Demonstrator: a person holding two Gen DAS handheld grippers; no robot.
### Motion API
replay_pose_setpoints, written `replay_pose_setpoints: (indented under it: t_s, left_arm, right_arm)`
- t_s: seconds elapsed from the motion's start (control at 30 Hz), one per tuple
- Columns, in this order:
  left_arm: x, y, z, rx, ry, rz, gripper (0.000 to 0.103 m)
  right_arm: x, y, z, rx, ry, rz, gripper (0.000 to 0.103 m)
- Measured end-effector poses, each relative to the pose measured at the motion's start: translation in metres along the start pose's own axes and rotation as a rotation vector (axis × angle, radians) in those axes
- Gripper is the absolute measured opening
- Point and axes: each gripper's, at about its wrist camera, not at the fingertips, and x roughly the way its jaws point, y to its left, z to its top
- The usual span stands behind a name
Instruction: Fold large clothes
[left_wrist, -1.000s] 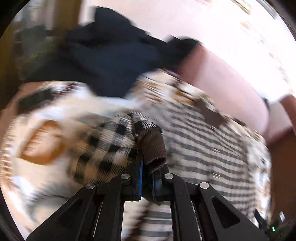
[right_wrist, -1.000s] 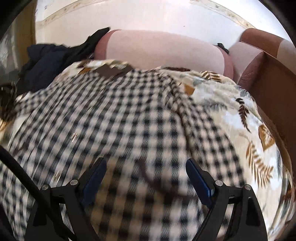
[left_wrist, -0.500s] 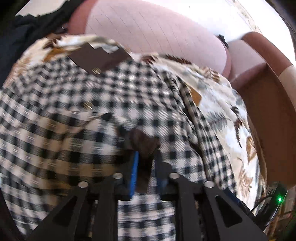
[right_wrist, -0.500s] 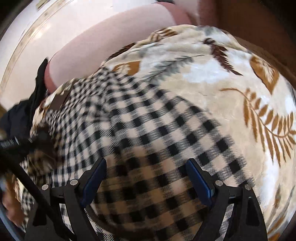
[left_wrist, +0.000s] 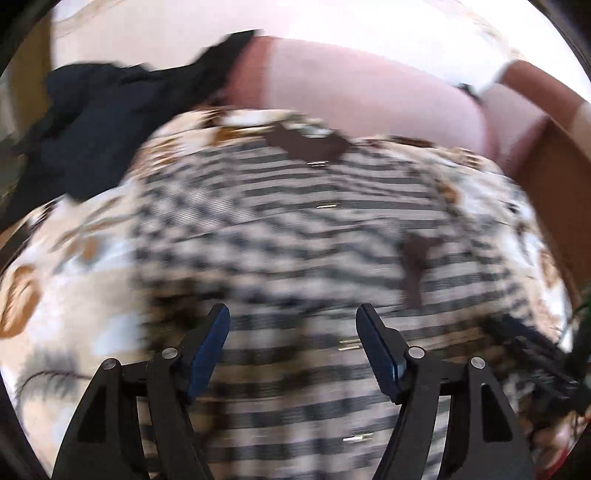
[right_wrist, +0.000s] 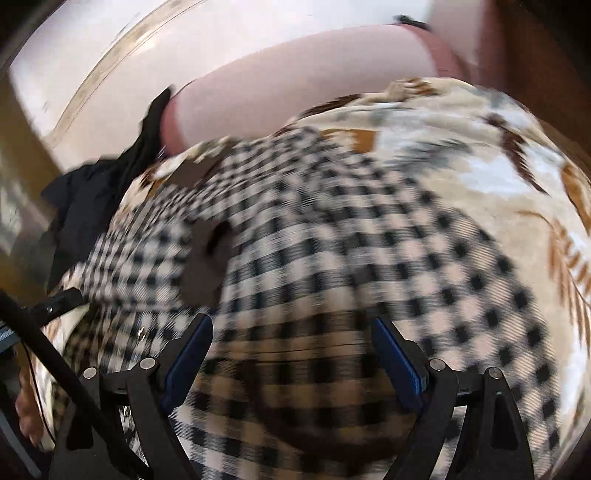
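Two grippers over checked shirt (left_wrist: 295, 229), left (left_wrist: 291, 343) jaws opening (empty)

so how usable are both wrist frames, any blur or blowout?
Left wrist: heavy sideways motion smear turns the black-and-white checked shirt into stripes; the wall at top is blown out; the left gripper, jaws opening with nothing clamped, stays sharp. Right wrist: milder blur, checks still readable; leaf-print blanket soft; fisheye bends everything.

Woven checked shirt (left_wrist: 295, 229), plush blanket (right_wrist: 461, 122)
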Motion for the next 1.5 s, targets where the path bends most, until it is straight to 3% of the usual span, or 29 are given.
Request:
replay_pose_setpoints:
  t_s: [0.1, 0.23, 0.33, 0.37, 0.4, 0.43, 0.47, 0.67, 0.8, 0.93, 0.97, 1.0, 1.07, 1.17, 1.27, 1.37, 1.5]
  left_arm:
    - [0.007, 0.048, -0.005, -0.106, -0.005, 0.029, 0.070]
    - [0.008, 0.092, -0.010, -0.224, -0.036, 0.000, 0.070]
    - [0.007, 0.109, -0.011, -0.244, -0.068, 0.027, 0.070]
    - [0.007, 0.114, -0.010, -0.249, -0.075, 0.035, 0.070]
    - [0.006, 0.121, -0.008, -0.257, -0.081, 0.042, 0.070]
    - [0.005, 0.128, -0.007, -0.270, -0.084, 0.046, 0.070]
    - [0.004, 0.133, -0.005, -0.282, -0.087, 0.045, 0.070]
    - [0.004, 0.159, 0.002, -0.332, -0.104, 0.070, 0.070]
    - [0.013, 0.163, 0.000, -0.340, -0.073, 0.095, 0.070]
    - [0.030, 0.154, 0.000, -0.317, -0.036, 0.108, 0.070]
    - [0.033, 0.150, 0.000, -0.310, -0.028, 0.114, 0.070]
    - [0.036, 0.147, 0.000, -0.301, -0.018, 0.124, 0.070]
    - [0.042, 0.141, 0.001, -0.274, 0.010, 0.154, 0.070]
    - [0.056, 0.133, -0.005, -0.225, 0.095, 0.199, 0.070]
    - [0.067, 0.136, -0.019, -0.263, 0.178, 0.158, 0.070]
    - [0.061, 0.133, -0.023, -0.252, 0.156, 0.163, 0.069]
    - [0.058, 0.141, -0.025, -0.299, 0.150, 0.124, 0.069]
  right_arm:
    - [0.013, 0.028, 0.010, -0.078, 0.004, 0.001, 0.091]
    - [0.048, 0.054, 0.040, -0.124, 0.031, -0.045, 0.091]
    - [0.090, 0.066, 0.057, -0.128, 0.116, -0.075, 0.089]
    - [0.099, 0.068, 0.060, -0.123, 0.144, -0.063, 0.074]
    - [0.106, 0.071, 0.062, -0.126, 0.168, -0.049, 0.040]
    - [0.111, 0.074, 0.065, -0.133, 0.194, -0.031, 0.019]
    - [0.113, 0.077, 0.068, -0.137, 0.217, -0.019, 0.005]
    - [0.083, 0.074, 0.104, -0.175, 0.132, -0.113, 0.004]
    - [0.077, 0.046, 0.126, -0.134, 0.088, -0.293, 0.004]
    - [0.093, 0.034, 0.128, -0.177, 0.143, -0.467, 0.006]
    - [0.090, 0.035, 0.128, -0.183, 0.133, -0.483, 0.014]
    - [0.078, 0.041, 0.128, -0.185, 0.083, -0.500, 0.032]
    - [0.048, 0.049, 0.126, -0.177, -0.013, -0.486, 0.057]
    - [0.043, 0.087, 0.130, -0.230, -0.051, -0.395, 0.057]
    - [0.061, 0.137, 0.124, -0.326, 0.019, -0.232, 0.057]
    - [0.087, 0.186, 0.109, -0.398, 0.101, -0.088, 0.042]
    - [0.128, 0.247, 0.090, -0.469, 0.194, 0.013, 0.039]
